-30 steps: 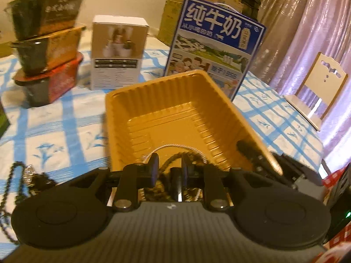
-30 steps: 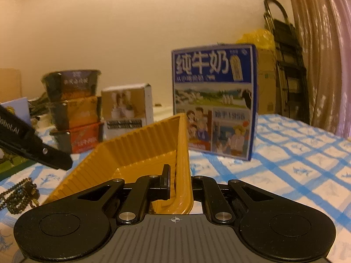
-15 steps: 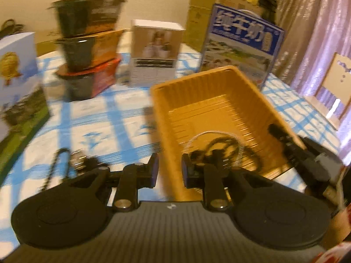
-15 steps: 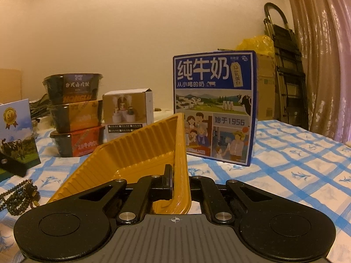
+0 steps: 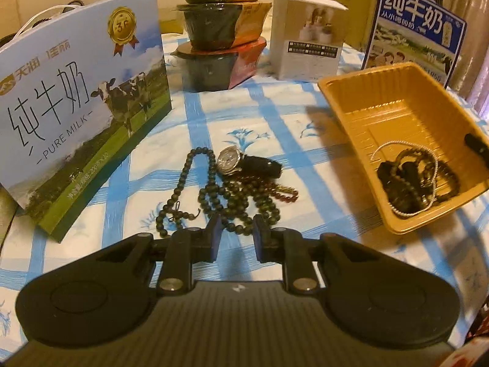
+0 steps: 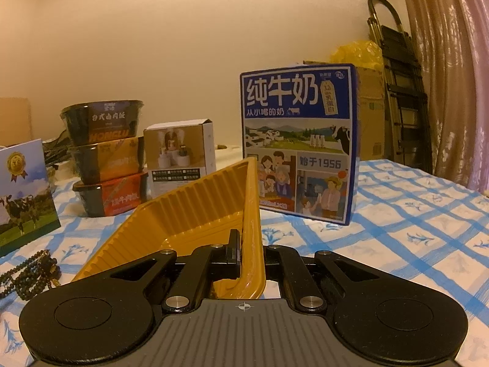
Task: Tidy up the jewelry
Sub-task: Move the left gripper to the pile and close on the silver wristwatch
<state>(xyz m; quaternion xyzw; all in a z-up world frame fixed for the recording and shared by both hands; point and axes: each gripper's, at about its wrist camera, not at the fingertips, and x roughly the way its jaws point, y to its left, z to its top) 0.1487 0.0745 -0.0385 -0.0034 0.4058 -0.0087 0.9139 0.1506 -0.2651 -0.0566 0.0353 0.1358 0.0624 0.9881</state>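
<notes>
A yellow plastic tray stands on the checked tablecloth, holding a silver chain and dark bead strands. To its left lie dark green bead necklaces, a silver watch with a black strap and a reddish bead bracelet. My left gripper is open and empty, just above the near end of the bead pile. My right gripper is shut on the tray's right wall; one of its fingers shows in the left wrist view at the tray's rim.
A light-blue milk bag stands left of the jewelry. Stacked food bowls, a white box and a blue milk carton line the back. The bead pile also shows in the right wrist view.
My left gripper has swung left, away from above the tray to above the bead pile on the cloth, and stays open. My right gripper has kept its hold on the tray wall.
</notes>
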